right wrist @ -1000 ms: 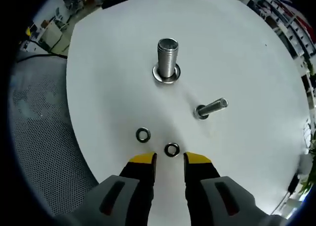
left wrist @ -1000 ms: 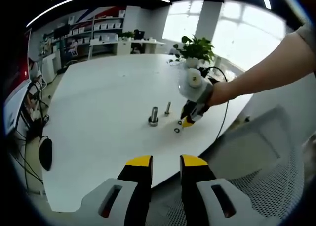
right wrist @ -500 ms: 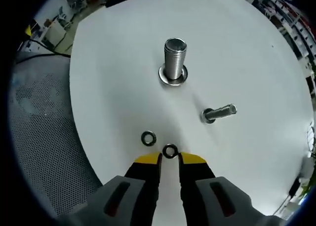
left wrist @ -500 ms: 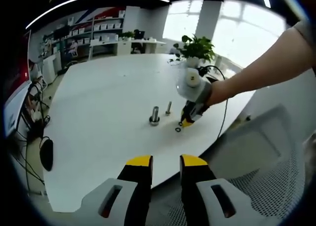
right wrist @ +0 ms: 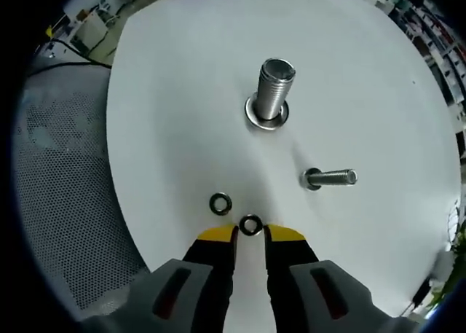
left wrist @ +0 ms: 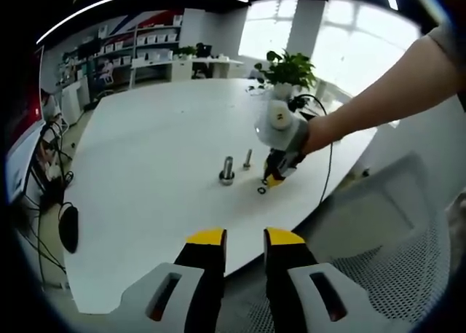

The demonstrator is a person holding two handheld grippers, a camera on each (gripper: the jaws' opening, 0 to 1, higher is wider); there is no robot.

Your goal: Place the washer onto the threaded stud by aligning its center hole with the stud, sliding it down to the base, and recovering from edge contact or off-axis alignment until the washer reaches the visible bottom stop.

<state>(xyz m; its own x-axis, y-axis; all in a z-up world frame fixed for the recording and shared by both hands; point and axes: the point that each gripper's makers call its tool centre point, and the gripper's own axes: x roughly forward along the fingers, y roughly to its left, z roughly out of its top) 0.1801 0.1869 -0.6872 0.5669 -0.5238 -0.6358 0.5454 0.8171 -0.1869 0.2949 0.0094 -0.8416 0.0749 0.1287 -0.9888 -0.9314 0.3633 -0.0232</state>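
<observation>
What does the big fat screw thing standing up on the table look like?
The big threaded stud is shiny silver metal, with ridged threads winding around its thick shaft and a flat top. It stands upright on the white table with a wide metal ring around its foot. Nothing is gripping it.

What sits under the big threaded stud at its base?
A flat metal washer rings the foot of the big threaded stud, lying on the white table. Whatever lies beneath that washer is covered.

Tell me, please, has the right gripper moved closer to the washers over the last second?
Yes. The right gripper has closed in on the nearer washer, which now sits between its yellow tips; the other washer lies just left.
</observation>
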